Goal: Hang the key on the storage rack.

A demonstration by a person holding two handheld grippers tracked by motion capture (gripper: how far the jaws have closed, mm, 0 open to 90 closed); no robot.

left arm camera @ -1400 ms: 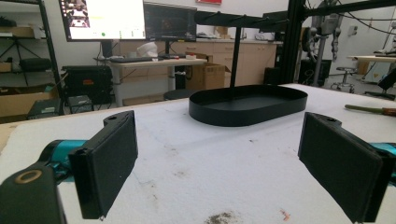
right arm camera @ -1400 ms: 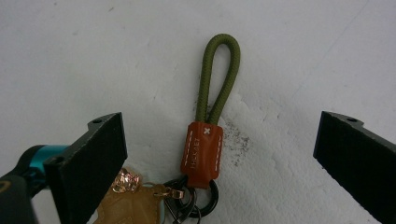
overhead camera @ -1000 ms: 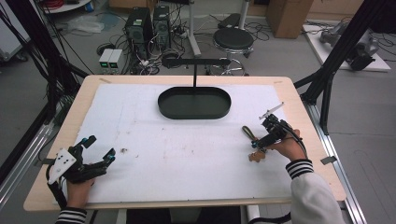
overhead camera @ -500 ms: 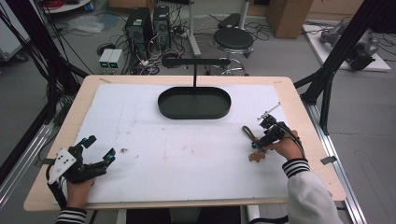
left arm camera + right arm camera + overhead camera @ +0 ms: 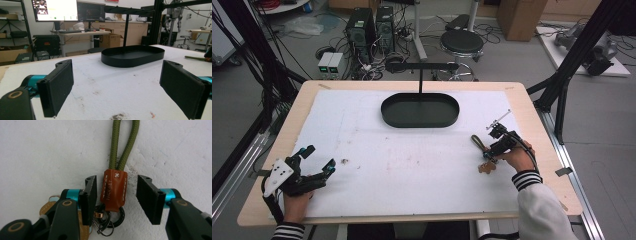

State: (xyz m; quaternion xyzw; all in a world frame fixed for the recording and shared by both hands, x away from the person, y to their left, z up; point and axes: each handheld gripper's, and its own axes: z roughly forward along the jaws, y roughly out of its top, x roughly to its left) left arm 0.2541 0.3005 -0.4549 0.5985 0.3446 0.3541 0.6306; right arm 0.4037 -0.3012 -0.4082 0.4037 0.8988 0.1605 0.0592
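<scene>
A keychain lies on the white table cover at the right: an olive cord loop (image 5: 123, 145), a brown leather tab (image 5: 113, 192), dark metal rings (image 5: 110, 220) and a tan leather tag (image 5: 52, 205). My right gripper (image 5: 116, 181) is open, its jaws standing either side of the brown tab with a gap on each side. From above, the right gripper (image 5: 490, 152) sits over the keychain (image 5: 477, 142). My left gripper (image 5: 318, 159) rests open at the front left with nothing between its pads (image 5: 58, 85).
A black oval tray (image 5: 420, 124) sits at the back centre, with a thin post and crossbar (image 5: 422, 65) rising behind it; the tray (image 5: 132, 56) lies ahead of the left gripper. A small dark speck (image 5: 344, 161) marks the cover near the left gripper. Wooden table edges frame the white cover.
</scene>
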